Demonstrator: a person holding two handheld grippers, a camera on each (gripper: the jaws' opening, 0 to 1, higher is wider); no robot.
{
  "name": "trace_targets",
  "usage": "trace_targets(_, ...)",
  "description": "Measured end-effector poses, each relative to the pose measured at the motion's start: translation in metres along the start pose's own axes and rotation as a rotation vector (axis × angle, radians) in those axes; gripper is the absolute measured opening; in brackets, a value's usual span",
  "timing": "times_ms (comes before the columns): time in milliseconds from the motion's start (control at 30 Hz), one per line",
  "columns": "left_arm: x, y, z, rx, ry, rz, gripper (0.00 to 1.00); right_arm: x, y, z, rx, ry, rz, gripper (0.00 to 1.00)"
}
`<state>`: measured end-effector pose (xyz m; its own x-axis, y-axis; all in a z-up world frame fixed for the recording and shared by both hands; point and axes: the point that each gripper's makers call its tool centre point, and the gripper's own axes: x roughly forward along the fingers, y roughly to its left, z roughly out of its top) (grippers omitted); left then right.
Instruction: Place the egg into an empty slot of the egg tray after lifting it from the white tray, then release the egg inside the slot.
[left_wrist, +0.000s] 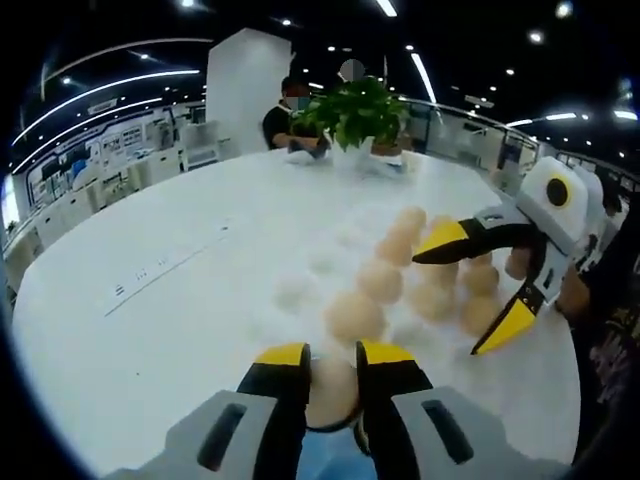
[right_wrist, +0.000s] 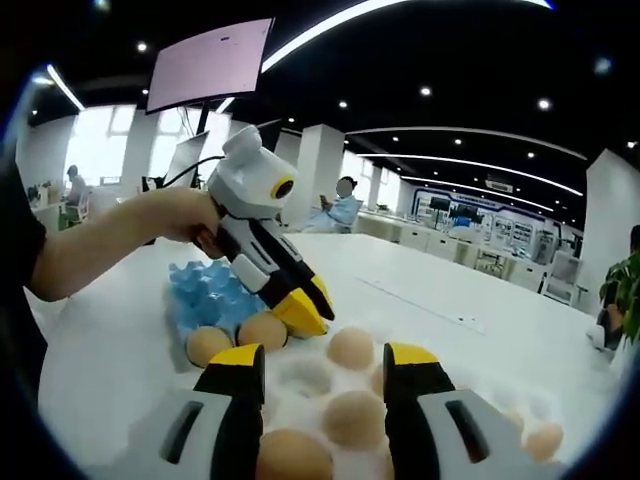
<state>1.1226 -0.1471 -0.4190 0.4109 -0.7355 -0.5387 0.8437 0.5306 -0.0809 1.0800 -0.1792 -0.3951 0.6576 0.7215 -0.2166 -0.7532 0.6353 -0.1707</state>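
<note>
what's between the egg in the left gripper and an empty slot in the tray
Nothing visible. The left gripper is shut on an egg at the near edge of the white tray. Empty hollows lie just ahead among the other eggs. The open right gripper hovers off to the side over the far eggs.

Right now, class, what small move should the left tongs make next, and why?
Probably ease the left tongs down a little, ready to release. They grip an egg, and the blue egg tray shows just beneath it, so the egg seems to be over a slot already.
</note>
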Motion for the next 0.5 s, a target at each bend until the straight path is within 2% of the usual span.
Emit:
trace_targets(167, 0.002, -0.005, 0.002, 0.060, 0.010, -0.009, 0.25, 0.000, -0.001, 0.000, 0.000, -0.002, -0.002, 0.50)
trace_targets(367, 0.005, -0.007, 0.009, 0.055, -0.017, -0.026, 0.29, 0.000, -0.001, 0.000, -0.001, -0.001, 0.000, 0.50)
trace_targets(500, 0.009, -0.006, 0.010, 0.062, -0.014, -0.029, 0.30, 0.001, -0.001, -0.001, -0.001, 0.000, 0.001, 0.50)
